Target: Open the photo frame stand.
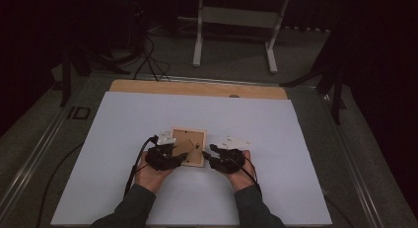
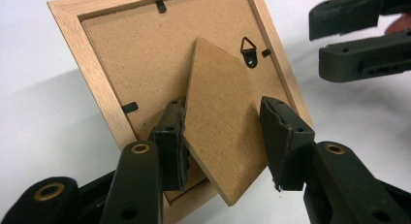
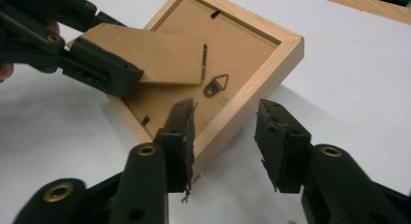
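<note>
Right now the picture frame (image 1: 188, 147) lies face-down on the white sheet (image 1: 123, 124) covering the bench, between my two hands, with its brown backing board up. From that backing the easel stand (image 2: 220, 122), a kite-shaped flap of fibreboard, is swung up and away from the board, hinged near the hanger ring (image 2: 249, 52); its long axis runs from that hinge toward my left gripper (image 2: 228, 136).

The left gripper's fingers (image 2: 172, 141) sit on either side of the flap. One pad looks to be touching its edge, the other stands just off the opposite edge, so I read them as spread around the stand rather than pinching it.

My right gripper (image 3: 225, 141) hovers over the frame's near wooden rail (image 3: 242, 107), fingers (image 3: 278, 141) apart with nothing between them except that rail corner below; they straddle it without pressing.

So the stand is the left hand's business: it lies directly between those fingers, its free tip pointing at me. The right hand is nearer the frame's rim and better placed to steady it. Closing the left along the flap's short width would catch it cleanly, I judge.
</note>
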Tool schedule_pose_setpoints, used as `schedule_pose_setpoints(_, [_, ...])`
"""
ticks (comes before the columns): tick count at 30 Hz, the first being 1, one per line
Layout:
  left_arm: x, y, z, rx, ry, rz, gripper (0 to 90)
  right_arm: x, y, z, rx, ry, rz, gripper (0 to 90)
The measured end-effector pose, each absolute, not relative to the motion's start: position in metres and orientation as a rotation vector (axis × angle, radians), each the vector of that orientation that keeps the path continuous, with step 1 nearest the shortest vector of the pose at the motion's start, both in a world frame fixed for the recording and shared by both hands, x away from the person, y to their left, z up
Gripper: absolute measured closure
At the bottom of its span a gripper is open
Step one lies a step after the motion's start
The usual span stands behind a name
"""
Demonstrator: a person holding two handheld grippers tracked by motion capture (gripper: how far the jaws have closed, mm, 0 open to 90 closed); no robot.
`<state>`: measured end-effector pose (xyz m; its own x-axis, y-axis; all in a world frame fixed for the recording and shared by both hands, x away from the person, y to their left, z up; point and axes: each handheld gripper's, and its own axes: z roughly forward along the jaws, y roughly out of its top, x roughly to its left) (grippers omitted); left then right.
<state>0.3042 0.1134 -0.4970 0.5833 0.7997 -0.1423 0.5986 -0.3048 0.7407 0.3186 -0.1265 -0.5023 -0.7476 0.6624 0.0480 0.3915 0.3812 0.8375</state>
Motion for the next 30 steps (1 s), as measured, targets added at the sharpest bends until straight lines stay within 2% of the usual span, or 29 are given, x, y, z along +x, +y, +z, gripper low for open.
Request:
schedule_pose_setpoints(15, [0.287, 0.113, -0.503, 2.008, 1.075, 0.397, 56.9, 0.318, -0.123, -0.497, 0.908, 2.388, 1.313, 41.4])
schedule_pose_setpoints(30, [0.277, 0.113, -0.504, 2.01, 1.056, 0.44, 57.2, 0.321, -0.122, -0.493, 0.94, 2.411, 1.326, 31.7])
